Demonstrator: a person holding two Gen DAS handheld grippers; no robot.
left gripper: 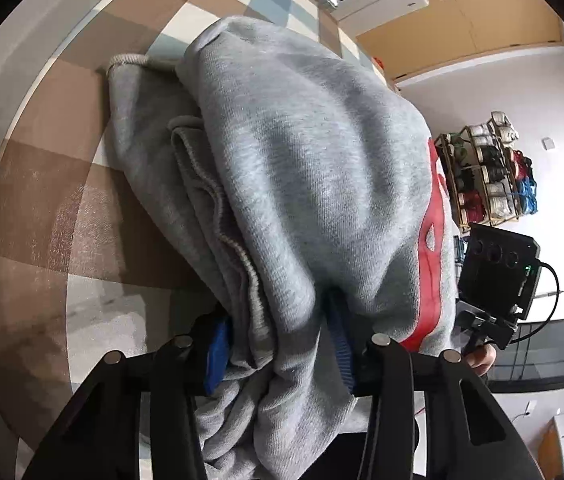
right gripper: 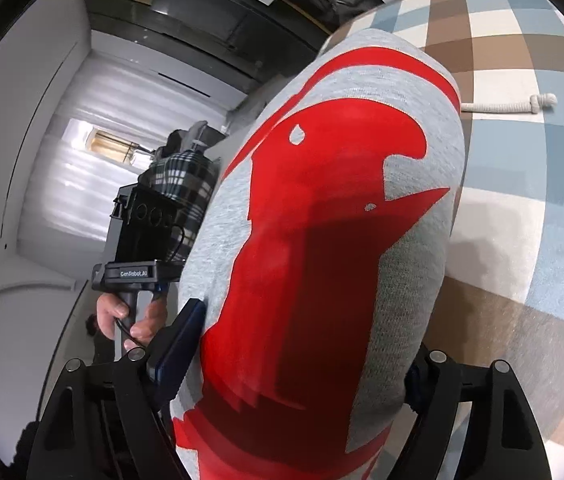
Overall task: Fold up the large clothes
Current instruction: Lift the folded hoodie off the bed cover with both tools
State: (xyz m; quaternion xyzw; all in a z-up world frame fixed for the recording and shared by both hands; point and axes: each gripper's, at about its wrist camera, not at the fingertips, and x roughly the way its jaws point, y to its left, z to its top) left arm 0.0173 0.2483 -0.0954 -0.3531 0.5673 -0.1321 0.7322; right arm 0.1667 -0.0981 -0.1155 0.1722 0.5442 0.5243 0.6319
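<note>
Grey sweatshirt (left gripper: 305,184) clamped by both tools; red print (right gripper: 321,240) faces right view

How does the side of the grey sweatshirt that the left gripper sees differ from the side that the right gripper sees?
The left gripper faces plain folded layers of the grey sweatshirt with ribbed hems. The right gripper faces its large red print, stretched smooth. Both grippers are shut on the same garment, above the brown, white and blue checked cloth.

A checked brown, blue and white worktop (left gripper: 58,208) spreads ahead-left of the left hand-held gripper; to its right, a wooden shelf (left gripper: 485,172) of yarn spools stands by a white wall.
</note>
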